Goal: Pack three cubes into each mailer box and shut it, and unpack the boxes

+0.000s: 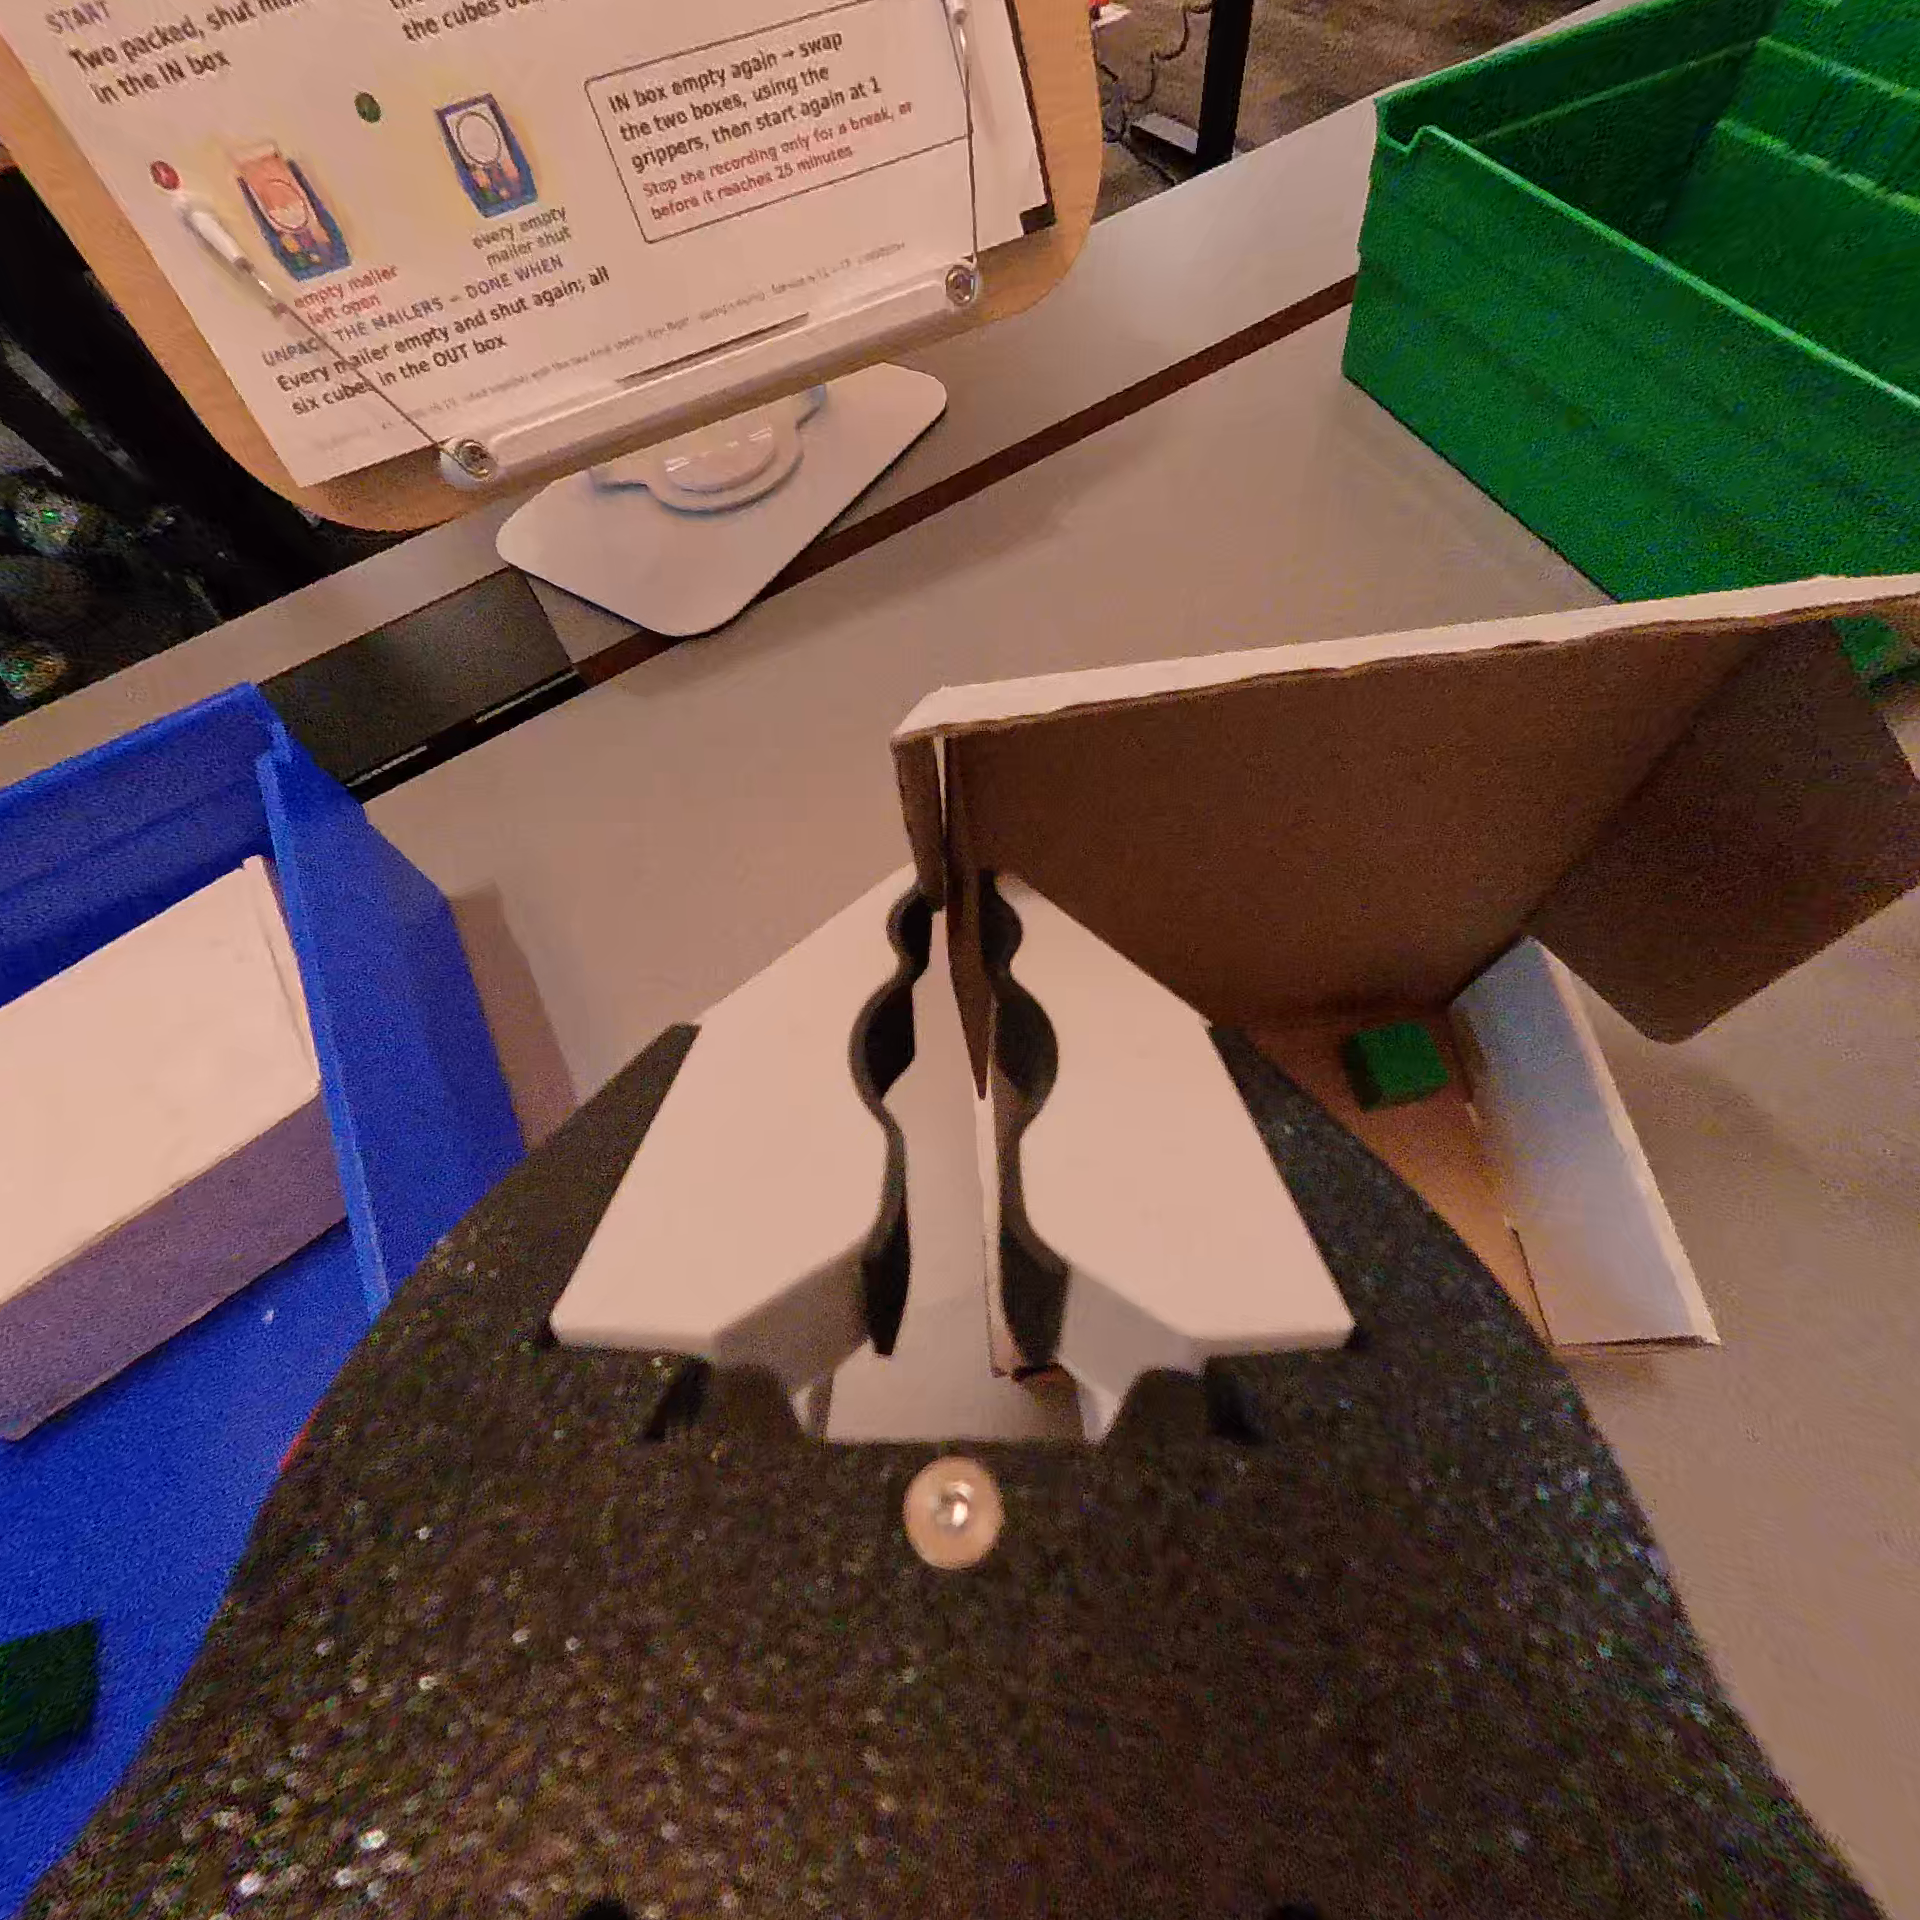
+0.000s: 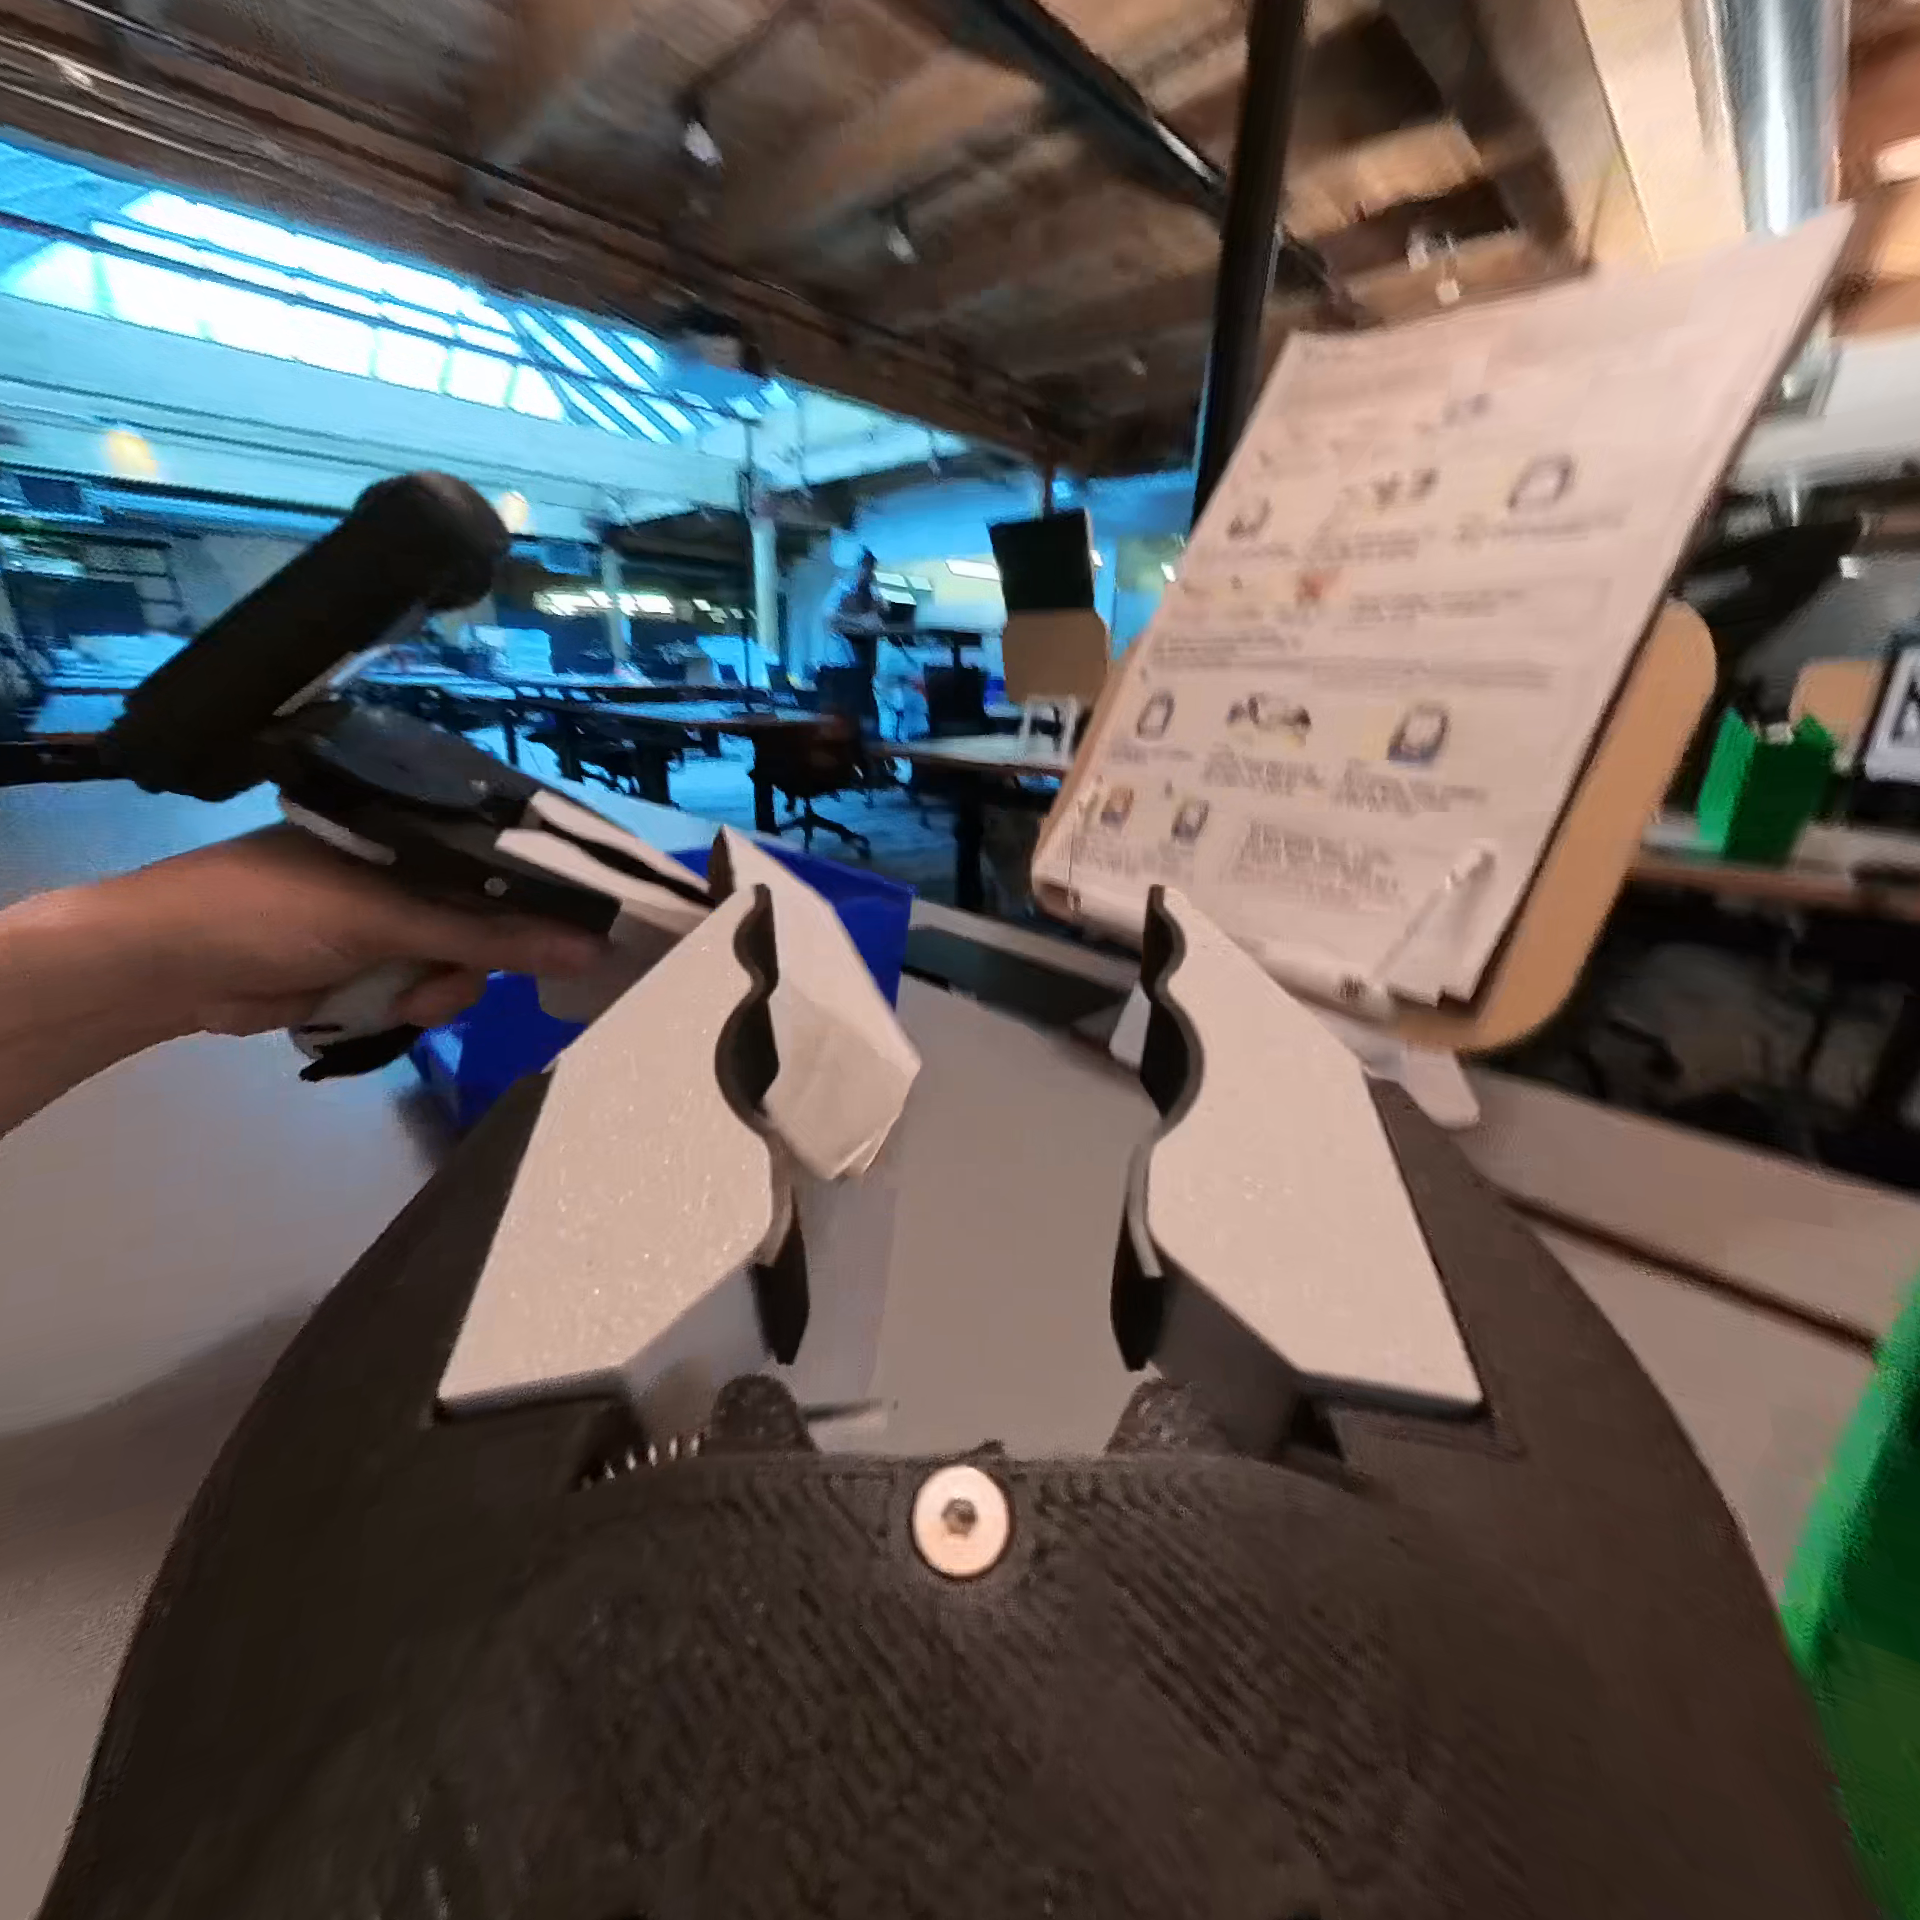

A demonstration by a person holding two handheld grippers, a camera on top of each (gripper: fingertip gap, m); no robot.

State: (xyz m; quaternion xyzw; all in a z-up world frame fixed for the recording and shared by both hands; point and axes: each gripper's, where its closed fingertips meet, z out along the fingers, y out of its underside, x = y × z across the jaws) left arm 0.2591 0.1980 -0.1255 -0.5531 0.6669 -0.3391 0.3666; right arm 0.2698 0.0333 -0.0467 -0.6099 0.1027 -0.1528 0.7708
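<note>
An open white mailer box (image 1: 1558, 1174) with a brown inside sits on the grey table, its lid (image 1: 1351, 831) raised. My left gripper (image 1: 951, 904) is shut on the lid's left side flap and holds it up. One green cube (image 1: 1397, 1065) lies inside the box. My right gripper (image 2: 956, 914) is open and empty, held above the table and pointing out across the room. In the right wrist view the left gripper (image 2: 686, 894), in a person's hand (image 2: 260, 935), pinches the white flap (image 2: 831, 1049).
A blue bin (image 1: 343, 987) at the left holds a shut white mailer (image 1: 135, 1122) and a dark green cube (image 1: 42, 1683). A green bin (image 1: 1662, 312) stands at the far right. An instruction sheet on a stand (image 1: 582, 208) is at the table's far edge.
</note>
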